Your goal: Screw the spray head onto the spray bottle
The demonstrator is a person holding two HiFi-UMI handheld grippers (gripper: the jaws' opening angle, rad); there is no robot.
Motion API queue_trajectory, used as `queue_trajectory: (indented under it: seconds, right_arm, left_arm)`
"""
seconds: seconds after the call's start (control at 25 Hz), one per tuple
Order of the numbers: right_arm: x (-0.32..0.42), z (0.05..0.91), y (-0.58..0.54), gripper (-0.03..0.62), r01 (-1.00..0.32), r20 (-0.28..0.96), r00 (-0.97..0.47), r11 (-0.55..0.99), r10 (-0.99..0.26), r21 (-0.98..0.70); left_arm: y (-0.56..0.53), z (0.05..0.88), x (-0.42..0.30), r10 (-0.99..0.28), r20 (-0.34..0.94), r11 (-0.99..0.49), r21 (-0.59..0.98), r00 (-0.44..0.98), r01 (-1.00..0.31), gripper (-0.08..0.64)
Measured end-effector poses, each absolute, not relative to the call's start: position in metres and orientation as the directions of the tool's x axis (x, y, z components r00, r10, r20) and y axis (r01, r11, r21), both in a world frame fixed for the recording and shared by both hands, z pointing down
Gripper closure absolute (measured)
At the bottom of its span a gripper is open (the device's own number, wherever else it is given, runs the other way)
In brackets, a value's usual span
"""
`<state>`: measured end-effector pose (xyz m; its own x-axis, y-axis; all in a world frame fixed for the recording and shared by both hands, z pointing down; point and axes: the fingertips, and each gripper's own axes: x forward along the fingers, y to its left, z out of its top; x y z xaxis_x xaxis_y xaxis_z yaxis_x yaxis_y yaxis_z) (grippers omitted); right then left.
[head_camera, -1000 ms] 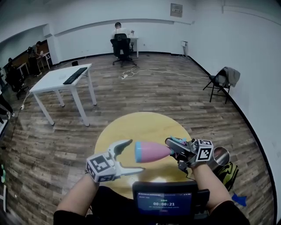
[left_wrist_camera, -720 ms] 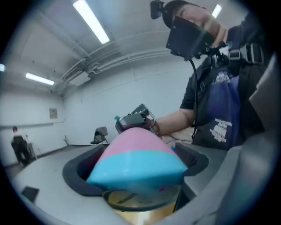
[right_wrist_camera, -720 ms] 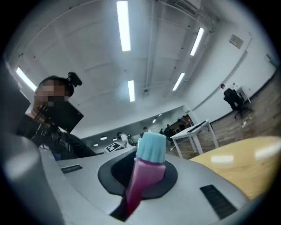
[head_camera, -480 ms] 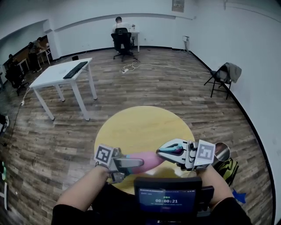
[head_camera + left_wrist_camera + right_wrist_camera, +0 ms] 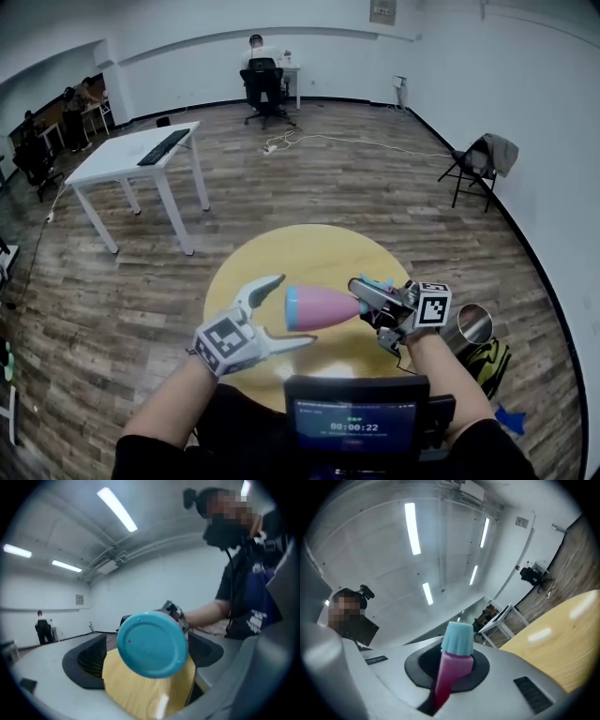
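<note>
A pink spray bottle (image 5: 323, 307) with a light blue base (image 5: 292, 308) lies level in the air above the round yellow table (image 5: 300, 251). My right gripper (image 5: 371, 302) is shut on its neck end, where the teal spray head (image 5: 377, 285) sits. In the right gripper view the bottle (image 5: 452, 665) sticks out from between the closed jaws (image 5: 443, 686), blue base (image 5: 457, 638) farthest away. My left gripper (image 5: 295, 310) is open, its two fingers spread above and below the base without touching. The left gripper view looks straight at the round blue base (image 5: 151, 643).
A metal cup (image 5: 472, 325) stands at the table's right edge, beside my right hand. A device with a timer screen (image 5: 354, 422) is at my chest. Farther off are a white desk (image 5: 141, 155), a folding chair (image 5: 476, 161) and seated people.
Half a second ago the left gripper was closed around the bottle's body. It has since let go, opened wide and drawn back to the base. The right gripper kept its hold.
</note>
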<state>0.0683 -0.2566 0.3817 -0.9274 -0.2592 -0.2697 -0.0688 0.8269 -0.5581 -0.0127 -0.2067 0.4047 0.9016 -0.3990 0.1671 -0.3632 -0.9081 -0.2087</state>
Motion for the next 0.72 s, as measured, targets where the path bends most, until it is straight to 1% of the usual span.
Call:
queue_trajectory:
  seconds: [0.04,0.12,0.2,0.24,0.28,0.32,0.36,0.4,0.44,0.48,0.52,0.56,0.6,0.64,0.68,0.72]
  right_arm:
    - [0.059,0.384,-0.250,0.577,-0.047,-0.243,-0.945,0.827,-0.219,-0.561]
    - [0.046,0.384,-0.239,0.577,-0.026,-0.202,-0.966,0.837,-0.162,-0.547]
    - [0.045,0.380,-0.233,0.577,-0.032,-0.193,-0.969,0.856,-0.152,-0.516]
    - [0.046,0.376,-0.230,0.577,-0.042,-0.195,-0.969,0.877,-0.153,-0.478]
    - [0.047,0.370,-0.224,0.577,-0.055,-0.199,-0.968,0.908,-0.150,-0.415]
    - [0.047,0.362,-0.216,0.577,-0.070,-0.202,-0.969,0.944,-0.141,-0.322]
    - [0.045,0.354,-0.206,0.577,-0.085,-0.197,-0.972,0.975,-0.126,-0.204]
    - [0.043,0.347,-0.195,0.577,-0.095,-0.184,-0.977,0.993,-0.106,-0.072]
    - [0.041,0.344,-0.185,0.577,-0.097,-0.166,-0.982,0.994,-0.087,0.049]
    - [0.039,0.343,-0.178,0.577,-0.095,-0.150,-0.986,0.987,-0.075,0.129]
    - [0.039,0.345,-0.176,0.577,-0.095,-0.147,-0.986,0.983,-0.072,0.155]
    - [0.042,0.348,-0.180,0.577,-0.099,-0.163,-0.984,0.986,-0.077,0.131]
    - [0.047,0.352,-0.188,0.577,-0.105,-0.193,-0.977,0.992,-0.090,0.067]
    - [0.053,0.356,-0.199,0.577,-0.108,-0.231,-0.967,0.994,-0.112,-0.031]
    - [0.060,0.361,-0.213,0.577,-0.105,-0.267,-0.953,0.983,-0.142,-0.149]
    - [0.066,0.367,-0.228,0.577,-0.095,-0.295,-0.939,0.958,-0.176,-0.270]
  left_arm:
    - [-0.199,0.414,-0.002,-0.381,0.211,-0.905,-0.285,0.900,-0.316,0.011]
    - [-0.182,0.423,0.015,-0.309,0.239,-0.913,-0.344,0.920,-0.217,0.018]
    - [-0.175,0.424,0.020,-0.255,0.232,-0.937,-0.300,0.939,-0.180,0.020]
    - [-0.175,0.424,0.019,-0.227,0.227,-0.955,-0.242,0.947,-0.171,0.020]
    - [-0.175,0.422,0.018,-0.185,0.210,-0.977,-0.143,0.960,-0.157,0.020]
    - [-0.176,0.419,0.017,-0.125,0.178,-0.992,0.006,0.976,-0.128,0.021]
    - [-0.176,0.416,0.016,-0.052,0.128,-0.976,0.203,0.990,-0.077,0.021]
    - [-0.176,0.415,0.015,0.024,0.062,-0.904,0.427,0.998,-0.005,0.021]
    - [-0.178,0.414,0.014,0.082,-0.013,-0.770,0.635,0.997,0.071,0.021]
    - [-0.180,0.415,0.014,0.106,-0.081,-0.615,0.778,0.991,0.129,0.021]
    - [-0.182,0.414,0.015,0.097,-0.125,-0.509,0.846,0.987,0.157,0.021]
    - [-0.184,0.411,0.016,0.066,-0.138,-0.487,0.860,0.988,0.153,0.020]
    - [-0.187,0.408,0.016,0.023,-0.131,-0.532,0.837,0.991,0.123,0.015]
    - [-0.190,0.403,0.015,-0.024,-0.112,-0.623,0.779,0.993,0.072,0.012]
    - [-0.194,0.399,0.012,-0.076,-0.078,-0.737,0.676,0.994,-0.004,0.012]
    - [-0.198,0.396,0.009,-0.138,-0.026,-0.845,0.525,0.990,-0.104,0.012]
